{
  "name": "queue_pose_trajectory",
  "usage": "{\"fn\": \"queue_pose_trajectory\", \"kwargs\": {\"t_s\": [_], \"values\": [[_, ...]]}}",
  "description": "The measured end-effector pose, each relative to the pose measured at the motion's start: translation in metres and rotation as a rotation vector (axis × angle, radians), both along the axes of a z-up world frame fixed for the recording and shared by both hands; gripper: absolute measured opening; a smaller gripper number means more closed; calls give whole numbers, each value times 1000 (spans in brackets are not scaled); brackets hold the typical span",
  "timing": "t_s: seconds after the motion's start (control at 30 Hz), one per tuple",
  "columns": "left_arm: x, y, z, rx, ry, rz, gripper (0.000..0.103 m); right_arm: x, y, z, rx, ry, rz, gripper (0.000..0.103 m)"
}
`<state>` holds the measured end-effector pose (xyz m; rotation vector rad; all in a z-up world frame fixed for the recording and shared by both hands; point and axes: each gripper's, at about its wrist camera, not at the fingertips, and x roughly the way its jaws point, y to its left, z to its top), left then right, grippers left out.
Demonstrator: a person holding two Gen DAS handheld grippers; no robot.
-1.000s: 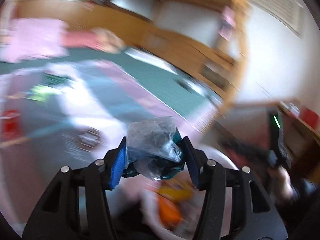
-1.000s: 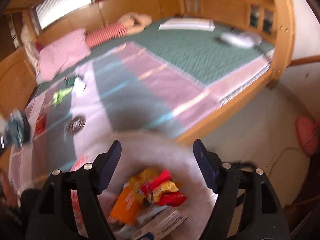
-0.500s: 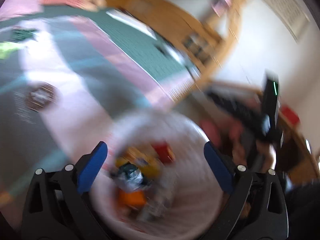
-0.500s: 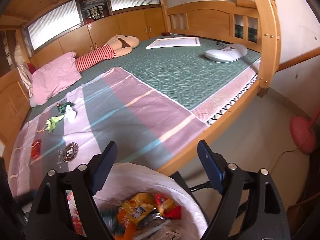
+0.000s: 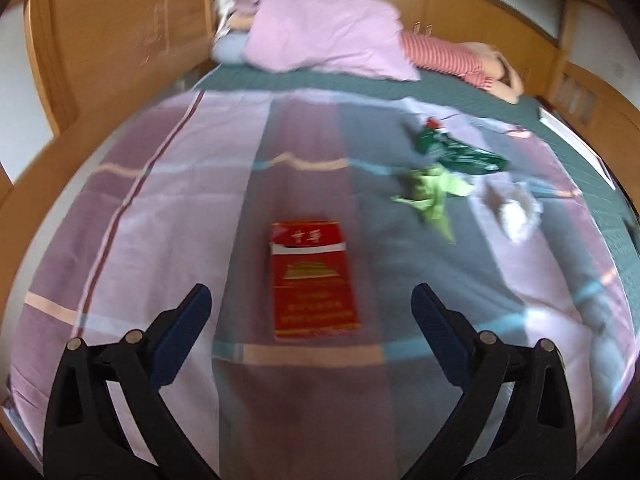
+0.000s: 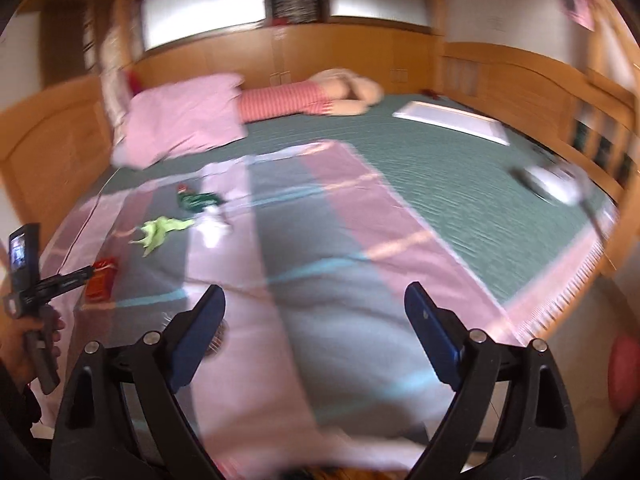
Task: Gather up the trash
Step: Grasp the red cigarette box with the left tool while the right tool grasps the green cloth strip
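Swung away from the bin, my left gripper (image 5: 306, 312) hangs wide and empty over the bedspread (image 5: 168, 200), red pack (image 5: 312, 280) just ahead, lengthwise between its fingers; right gripper (image 6: 314, 316), opening, holds nothing.

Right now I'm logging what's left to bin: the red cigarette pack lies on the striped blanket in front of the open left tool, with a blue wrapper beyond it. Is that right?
One slip: the wrapper beyond the red cigarette pack is light green, not blue, as the left wrist view shows. The pack does lie on the striped blanket before the open left tool.
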<state>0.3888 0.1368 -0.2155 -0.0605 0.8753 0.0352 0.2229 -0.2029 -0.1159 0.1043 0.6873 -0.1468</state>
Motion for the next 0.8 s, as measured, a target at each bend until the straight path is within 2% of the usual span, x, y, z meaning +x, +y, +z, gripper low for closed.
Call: {"fn": "queue_pose_trajectory", "kwargs": {"t_s": [0.1,0.23,0.27,0.3,0.37,0.43,0.5,0.6,0.67,0.7,0.77,0.8], "values": [[9,4,-10,-23,46,-7,99,57,30,-15,47,36,78,89],[25,4,-29,-71,119,-40,98,137,76,-43,194,111,186,89],[25,7,-32,-81,132,-40,90,150,85,-48,215,119,193,89],[28,12,-37,-108,161,-33,73,165,96,-54,232,124,199,89],[32,20,-44,-137,188,-6,58,192,117,-64,256,151,220,89],[29,25,-42,-154,186,-1,58,214,134,-74,285,170,240,89],[26,26,-40,-122,190,6,58,241,148,-85,313,194,229,89],[18,26,-35,-85,187,14,58,274,160,-108,373,260,159,89],[11,29,-24,-57,158,25,58,287,164,-121,370,290,123,89],[4,29,-15,-30,127,28,58,289,166,-126,345,295,108,87],[-10,29,4,25,62,25,58,295,173,-134,300,306,114,67],[-20,29,17,45,13,22,58,294,174,-137,298,321,131,48]]}}
